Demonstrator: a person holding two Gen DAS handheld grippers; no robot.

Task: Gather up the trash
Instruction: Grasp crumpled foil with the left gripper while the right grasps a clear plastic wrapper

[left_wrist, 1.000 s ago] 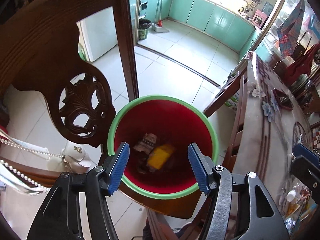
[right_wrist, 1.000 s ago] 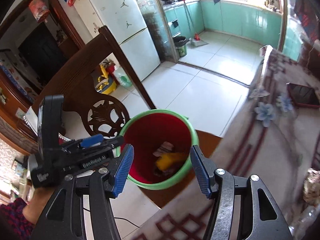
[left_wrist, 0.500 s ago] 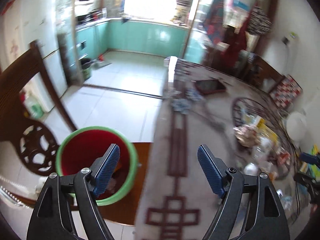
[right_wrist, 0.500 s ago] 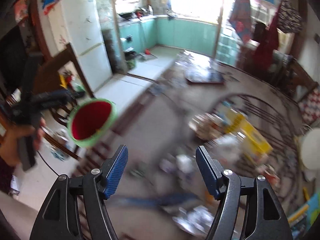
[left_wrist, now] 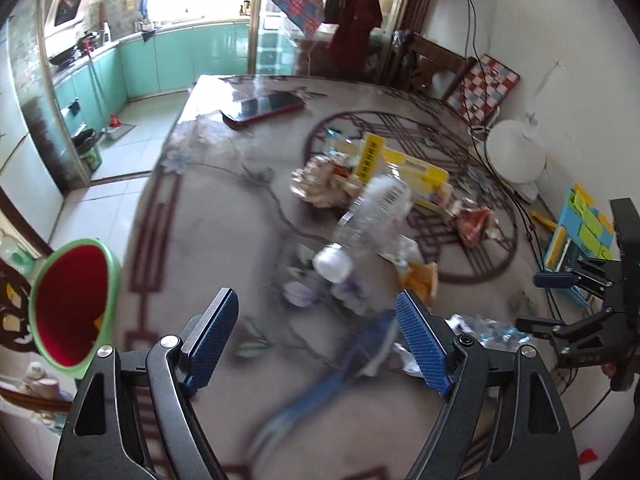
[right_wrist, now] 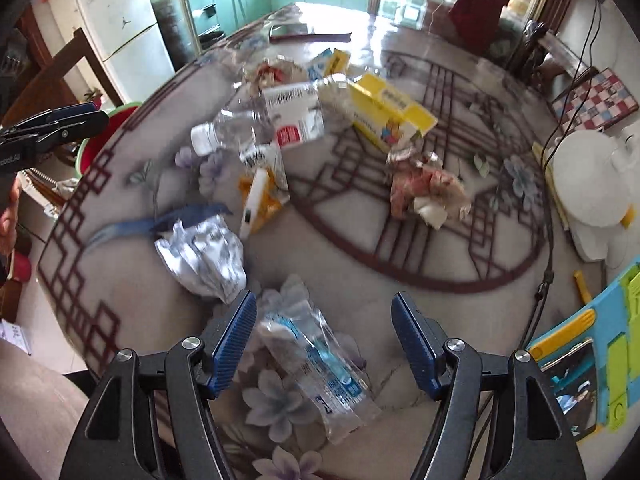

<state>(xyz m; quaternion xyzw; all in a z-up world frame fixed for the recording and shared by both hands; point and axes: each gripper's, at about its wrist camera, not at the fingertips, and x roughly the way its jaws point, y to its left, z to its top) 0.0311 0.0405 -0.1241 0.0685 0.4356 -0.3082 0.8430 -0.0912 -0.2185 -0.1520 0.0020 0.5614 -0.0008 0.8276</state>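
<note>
Both grippers stand empty with jaws spread wide: the right gripper [right_wrist: 324, 338] hangs low over the counter [right_wrist: 400, 256], and the left gripper [left_wrist: 318, 338] sits above the counter edge nearer the red bin [left_wrist: 70, 300]. The trash lies scattered on the counter. A flattened clear wrapper with blue print [right_wrist: 316, 364] lies directly between the right jaws; just beyond it rest a crumpled white paper ball [right_wrist: 204, 258], an orange packet [right_wrist: 262, 196], a clear plastic bottle [right_wrist: 264, 124], a yellow box [right_wrist: 390, 110] and a reddish crumpled wrapper [right_wrist: 424, 186]. The wrapper is judged light, limp and slick; a pinch across a bunched fold near its middle should hold better than one on a flat edge. The bottle appears empty, light and prone to rolling, so its neck or waist is the better hold. The right wrist view shows the wrapper plainly, which the left view hardly shows. The left wrist view shows the open mouth of the bin, standing off the counter's edge with some litter inside; the right view gives only a sliver of its rim.
</note>
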